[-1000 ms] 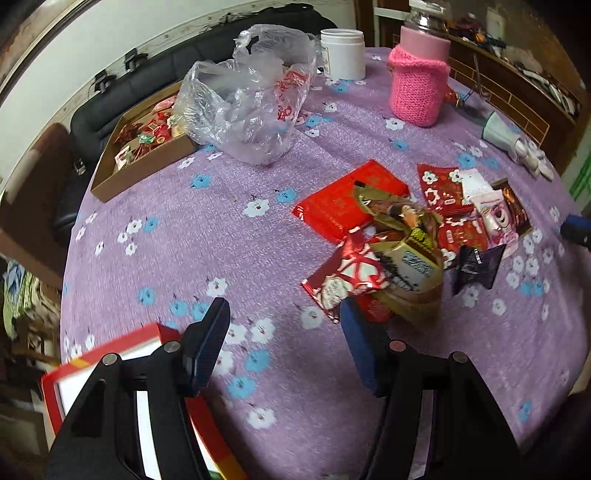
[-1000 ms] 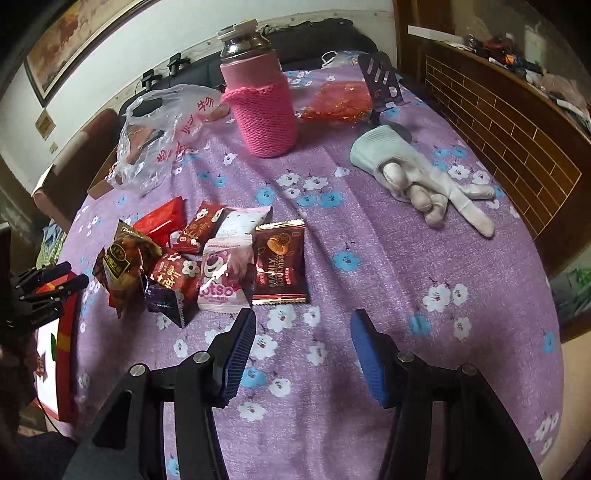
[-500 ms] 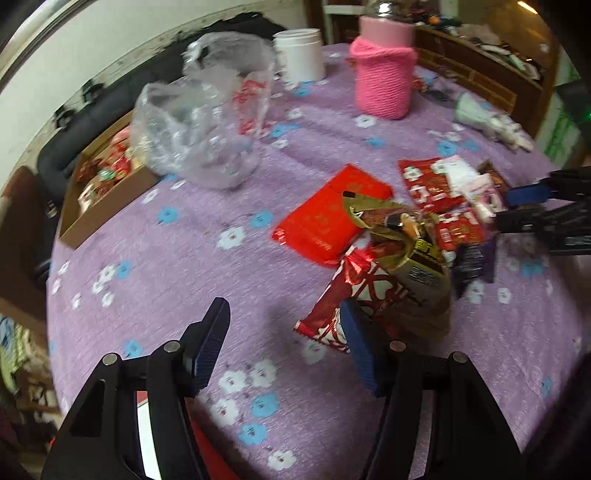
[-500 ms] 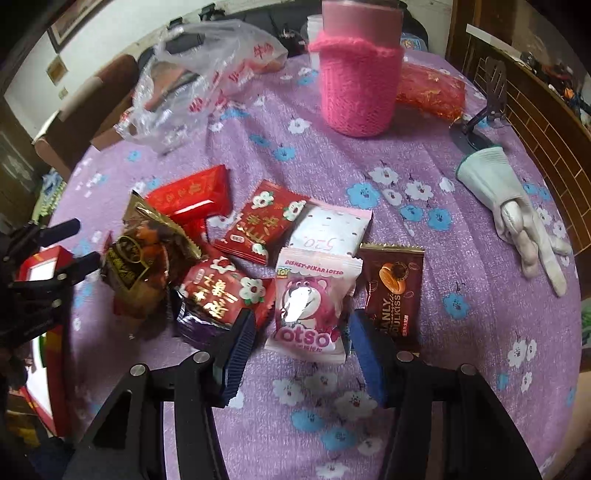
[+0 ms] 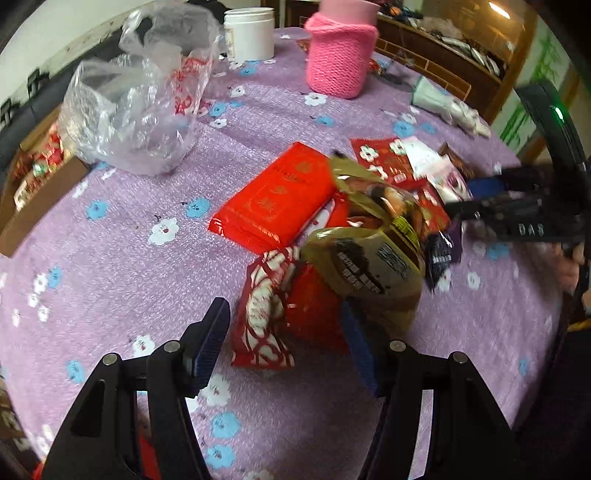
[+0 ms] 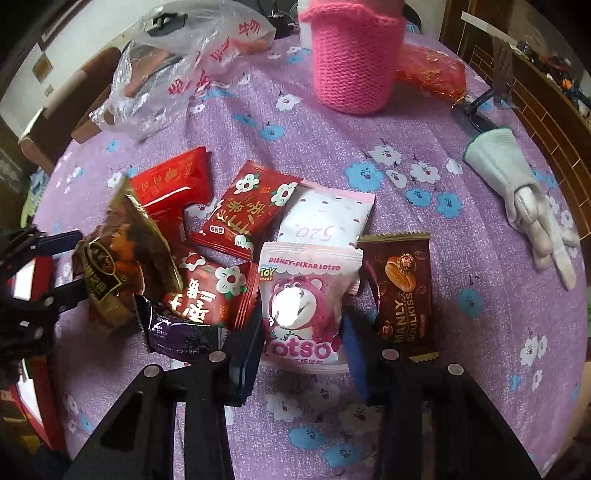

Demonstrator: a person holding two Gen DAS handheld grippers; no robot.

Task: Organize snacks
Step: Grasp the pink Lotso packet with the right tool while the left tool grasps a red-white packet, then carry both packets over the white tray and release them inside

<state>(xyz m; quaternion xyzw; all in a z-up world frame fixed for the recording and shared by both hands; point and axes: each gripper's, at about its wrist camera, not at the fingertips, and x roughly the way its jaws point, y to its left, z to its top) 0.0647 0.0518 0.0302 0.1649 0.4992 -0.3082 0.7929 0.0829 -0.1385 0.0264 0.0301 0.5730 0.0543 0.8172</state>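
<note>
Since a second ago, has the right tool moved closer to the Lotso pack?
Yes. The right tool has advanced toward the pink cozy and now straddles the Lotso pack, fingers open on either side of it.

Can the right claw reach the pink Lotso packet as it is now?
Probably yes. The right claw is open, with the pink Lotso packet lying flat between its fingers. The brown Manly packet lies close beside, nothing on top.

Round counter [image 6: 424, 122] under a purple floral cloth, snack packets heaped at its middle: a pink Lotso bag [image 6: 306, 306], a brown Manly packet [image 6: 404, 291], a flat red pack [image 5: 277, 195], pink knitted cosy [image 6: 354, 55], clear plastic bag [image 5: 136, 110], pale glove [image 6: 517, 184], white jar [image 5: 249, 33], cardboard box [image 5: 33, 184] at the edge.
</note>
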